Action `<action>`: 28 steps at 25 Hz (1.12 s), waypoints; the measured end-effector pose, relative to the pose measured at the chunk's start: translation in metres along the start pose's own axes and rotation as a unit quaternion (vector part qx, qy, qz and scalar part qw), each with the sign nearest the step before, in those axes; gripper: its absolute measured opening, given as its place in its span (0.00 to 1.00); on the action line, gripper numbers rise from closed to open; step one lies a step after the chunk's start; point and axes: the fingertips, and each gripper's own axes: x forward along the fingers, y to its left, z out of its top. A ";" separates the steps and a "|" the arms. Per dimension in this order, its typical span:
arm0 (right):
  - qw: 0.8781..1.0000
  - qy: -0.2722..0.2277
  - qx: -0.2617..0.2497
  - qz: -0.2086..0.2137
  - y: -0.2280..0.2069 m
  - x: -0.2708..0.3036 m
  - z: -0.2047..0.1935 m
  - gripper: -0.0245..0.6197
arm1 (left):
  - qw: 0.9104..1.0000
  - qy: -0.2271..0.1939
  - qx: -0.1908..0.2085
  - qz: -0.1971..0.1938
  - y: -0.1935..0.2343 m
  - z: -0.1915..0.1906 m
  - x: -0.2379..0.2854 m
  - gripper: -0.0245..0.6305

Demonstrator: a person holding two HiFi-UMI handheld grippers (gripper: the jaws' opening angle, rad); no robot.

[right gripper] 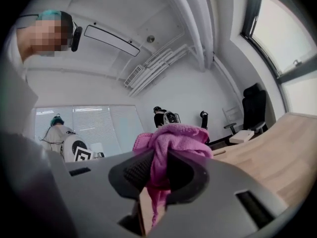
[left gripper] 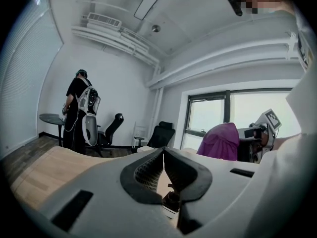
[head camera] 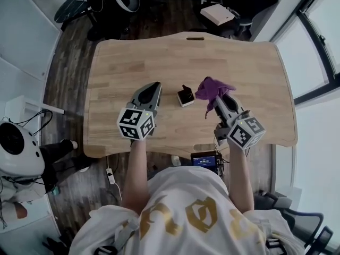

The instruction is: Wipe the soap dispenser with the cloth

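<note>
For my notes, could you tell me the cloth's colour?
Purple-pink cloth, clearest in right gripper view.

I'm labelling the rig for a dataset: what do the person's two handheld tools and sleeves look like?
Left tool and right tool: grey wedge-shaped shells with black ribbed pads, each carrying a white cube of black square markers. White short-sleeved shirt, gold print.

I'm looking at a table (head camera: 159, 57) of pale wood, its grain showing under a smooth, matt finish. The cloth (right gripper: 173, 138) is looking soft and fuzzy, like microfibre. The left gripper (left gripper: 163, 151) is showing matt grey plastic, its pads (left gripper: 147, 172) dark and ribbed.
</note>
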 end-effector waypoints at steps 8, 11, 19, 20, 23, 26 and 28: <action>0.998 0.056 -0.035 -0.016 -0.013 0.013 -0.023 0.14 | 1.000 0.020 -0.007 -0.002 0.001 -0.019 0.011 0.05; 0.998 0.057 -0.022 -0.004 -0.017 0.017 -0.028 0.14 | 0.999 0.031 -0.011 -0.006 -0.002 -0.031 0.016 0.05; 0.994 0.103 -0.041 -0.010 -0.028 0.026 -0.057 0.14 | 0.999 0.053 0.003 -0.015 -0.002 -0.059 0.021 0.05; 0.993 0.108 -0.044 -0.010 -0.029 0.027 -0.060 0.14 | 0.999 0.051 0.006 -0.013 -0.001 -0.061 0.021 0.05; 0.992 0.118 -0.043 -0.012 -0.036 0.028 -0.066 0.14 | 0.998 0.058 0.006 -0.017 -0.003 -0.070 0.028 0.05; 0.992 0.122 -0.040 -0.014 -0.044 0.029 -0.071 0.14 | 0.997 0.073 0.001 -0.030 -0.008 -0.083 0.037 0.05; 0.991 0.124 -0.038 -0.015 -0.049 0.030 -0.073 0.14 | 0.996 0.081 0.004 -0.036 -0.010 -0.092 0.042 0.05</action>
